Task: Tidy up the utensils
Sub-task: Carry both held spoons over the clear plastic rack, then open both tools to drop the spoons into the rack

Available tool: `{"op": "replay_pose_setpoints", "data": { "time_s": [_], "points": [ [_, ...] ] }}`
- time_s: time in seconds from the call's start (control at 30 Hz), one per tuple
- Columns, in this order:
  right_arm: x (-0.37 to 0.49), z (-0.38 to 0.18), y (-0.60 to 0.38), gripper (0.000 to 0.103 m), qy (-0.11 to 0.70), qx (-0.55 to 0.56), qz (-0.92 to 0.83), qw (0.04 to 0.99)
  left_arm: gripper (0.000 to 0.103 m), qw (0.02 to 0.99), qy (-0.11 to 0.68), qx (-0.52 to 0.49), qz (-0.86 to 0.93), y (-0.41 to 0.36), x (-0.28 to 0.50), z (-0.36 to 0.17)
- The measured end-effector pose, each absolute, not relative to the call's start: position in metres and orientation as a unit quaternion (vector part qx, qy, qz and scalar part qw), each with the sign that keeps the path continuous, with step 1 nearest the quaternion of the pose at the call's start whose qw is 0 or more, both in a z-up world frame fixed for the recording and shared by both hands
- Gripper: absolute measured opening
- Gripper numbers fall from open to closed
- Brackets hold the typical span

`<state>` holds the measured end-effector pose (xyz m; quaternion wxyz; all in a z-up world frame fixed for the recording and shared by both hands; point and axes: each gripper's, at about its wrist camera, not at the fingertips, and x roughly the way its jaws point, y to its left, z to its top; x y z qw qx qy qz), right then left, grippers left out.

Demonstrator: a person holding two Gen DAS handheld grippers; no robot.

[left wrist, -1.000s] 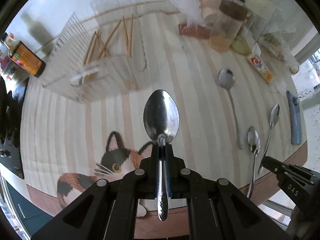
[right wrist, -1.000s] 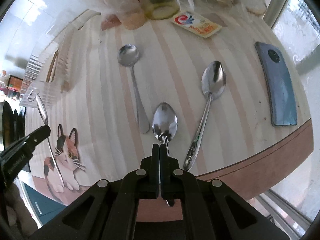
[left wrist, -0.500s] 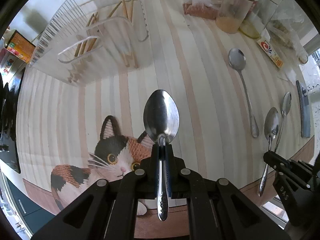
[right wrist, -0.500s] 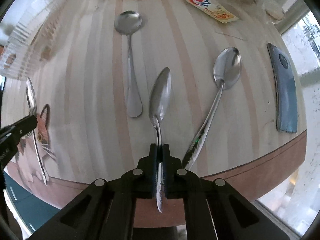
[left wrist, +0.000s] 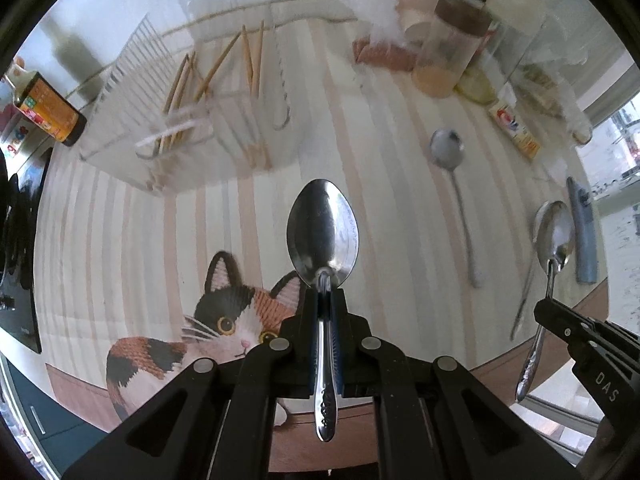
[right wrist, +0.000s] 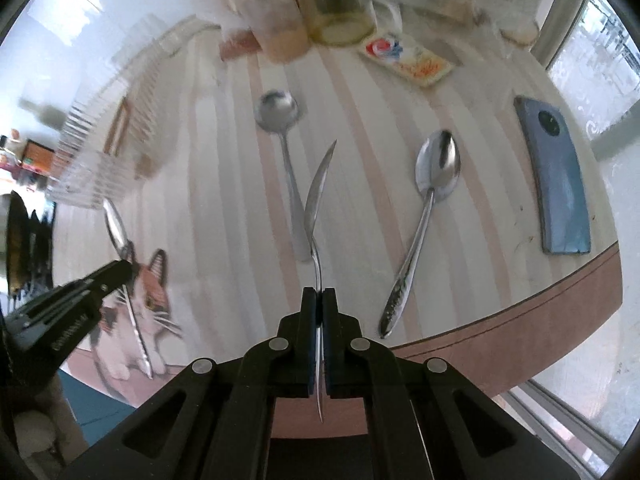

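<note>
My left gripper (left wrist: pixel 325 294) and right gripper (right wrist: pixel 319 300) both point steeply downward, each clamped on a spoon handle.

right gripper (right wrist: pixel 319 294): a second ago it sat low over the surface (right wrist: pixel 460 312), clamped on the neck of a spoon lying there; now it stands higher above it.
held spoon (right wrist: pixel 316 196): lifted off the surface; a second ago its bowl faced the right wrist camera, half a second ago it was partly turned, now it shows edge-on.
place between the two lying spoons: a second ago that spoon lay there; now bare.
</note>
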<state>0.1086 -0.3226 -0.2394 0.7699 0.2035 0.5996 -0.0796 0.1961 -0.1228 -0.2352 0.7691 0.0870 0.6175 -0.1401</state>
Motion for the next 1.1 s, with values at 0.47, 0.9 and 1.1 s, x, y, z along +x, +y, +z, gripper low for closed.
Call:
{"op": "replay_pose_setpoints", "data": {
  "time_s": [0.47, 0.9, 1.1],
  "points": [
    [0.176, -0.177, -0.293, 0.003, 0.533, 0.199, -0.039, 0.822, 0.004, 0.823, 0.547, 0.045, -0.149, -0.117, 0.237, -0.140],
    [0.306, -0.150, -0.221, 0.003, 0.519, 0.178, 0.042, 0.835, 0.004, 0.826, 0.556, -0.002, -0.088, -0.049, 0.339, -0.125],
    [0.366, -0.174, -0.189, 0.003, 0.547, 0.173, 0.057, 0.817, 0.004, 0.801, 0.594, -0.033, -0.074, -0.025, 0.386, -0.150]
  ]
}}
